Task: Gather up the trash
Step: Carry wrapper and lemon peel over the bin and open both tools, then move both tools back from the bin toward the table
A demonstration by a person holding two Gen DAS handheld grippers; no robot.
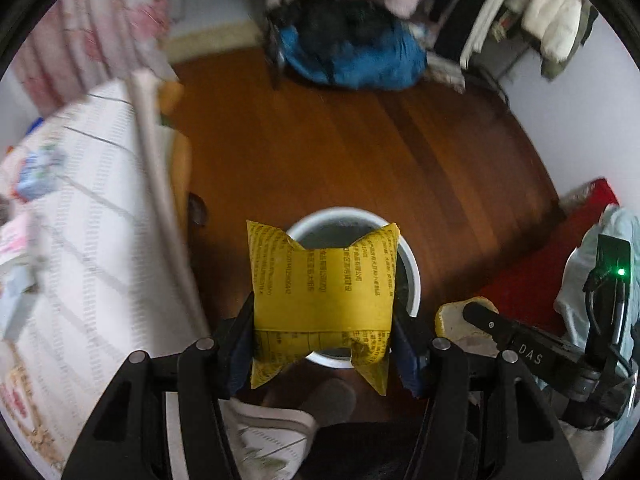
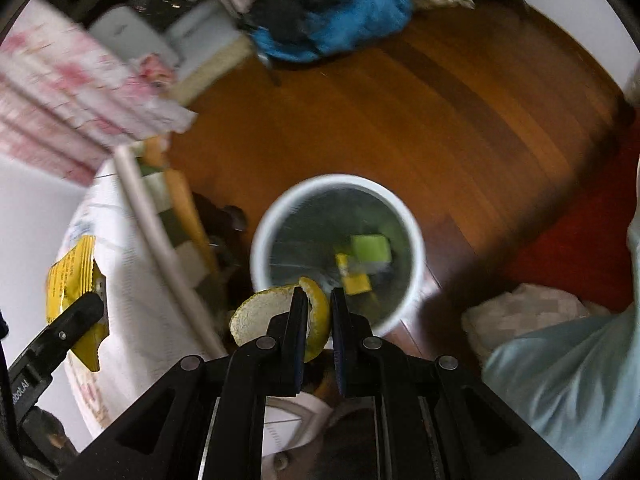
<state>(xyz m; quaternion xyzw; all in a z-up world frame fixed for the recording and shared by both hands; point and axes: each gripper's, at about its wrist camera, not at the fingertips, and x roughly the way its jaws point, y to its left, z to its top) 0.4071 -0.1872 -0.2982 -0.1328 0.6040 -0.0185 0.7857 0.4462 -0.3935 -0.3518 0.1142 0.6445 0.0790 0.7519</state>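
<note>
Left gripper [image 1: 323, 336] pinches a yellow printed packet [image 1: 322, 296] across its width, held over the near rim of a white bin [image 1: 414, 276] standing on the wooden floor [image 1: 360, 152]. Right gripper [image 2: 319, 312] nips a curl of citrus peel [image 2: 256, 312], fingers nearly together, just short of the bin's near edge. Green and yellow scraps [image 2: 370, 248] lie inside the bin. White patterned tablecloth [image 1: 92, 200] to the left; blue bag [image 1: 360, 60] at the floor's far edge.

"DAS" on the right gripper [image 1: 472, 320], "obot.AI" on the left gripper [image 2: 86, 308], yellow packet [image 1: 322, 300] print unreadable
</note>
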